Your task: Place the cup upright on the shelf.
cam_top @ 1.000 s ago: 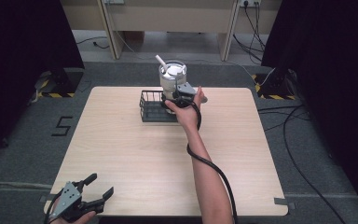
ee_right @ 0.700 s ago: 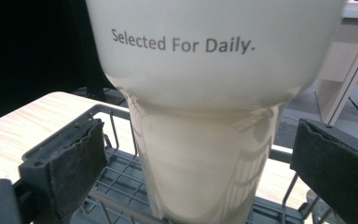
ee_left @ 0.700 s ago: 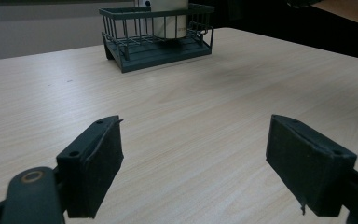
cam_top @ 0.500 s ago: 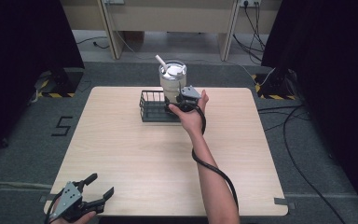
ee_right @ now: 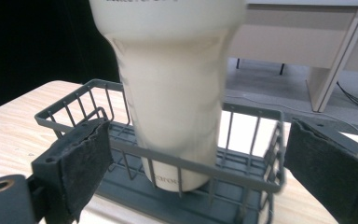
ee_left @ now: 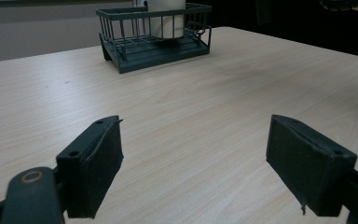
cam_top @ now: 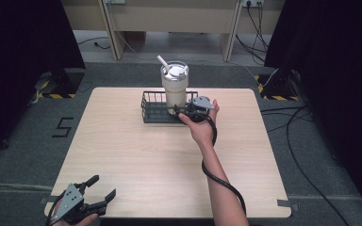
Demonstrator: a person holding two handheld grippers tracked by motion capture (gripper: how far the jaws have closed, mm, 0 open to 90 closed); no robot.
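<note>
Cream-coloured steel tumbler stands upright in dark wire basket, at the basket's right end, far centre of wooden table. Long axis vertical; lid and straw on top, straw leaning toward far left in high view. Narrower base sits on basket floor, visible through the wires in right gripper view.

Right gripper sits just beside the basket's near-right corner, level with the tumbler's lower body. Jaws spread wide, nothing between the pads; they stand either side of the tumbler but on the near side of the basket wall, not touching the cup. Slight blur on the cup in that view.

Left gripper is at near-left table edge, well apart from the basket, jaws wide open, holding nothing; its view looks across bare table toward the basket.

Step judged: placing done or release/retreat stage, tumbler seated in basket, hand free of it. Could equally be a pre-grasp approach; can't settle which from these frames. If grasp: next move needs jaws lifted above the basket rim, centred on the tumbler body, then closed squarely so the tall cup doesn't tip. If retreat: pull straight back, clear of the wire rim.
</note>
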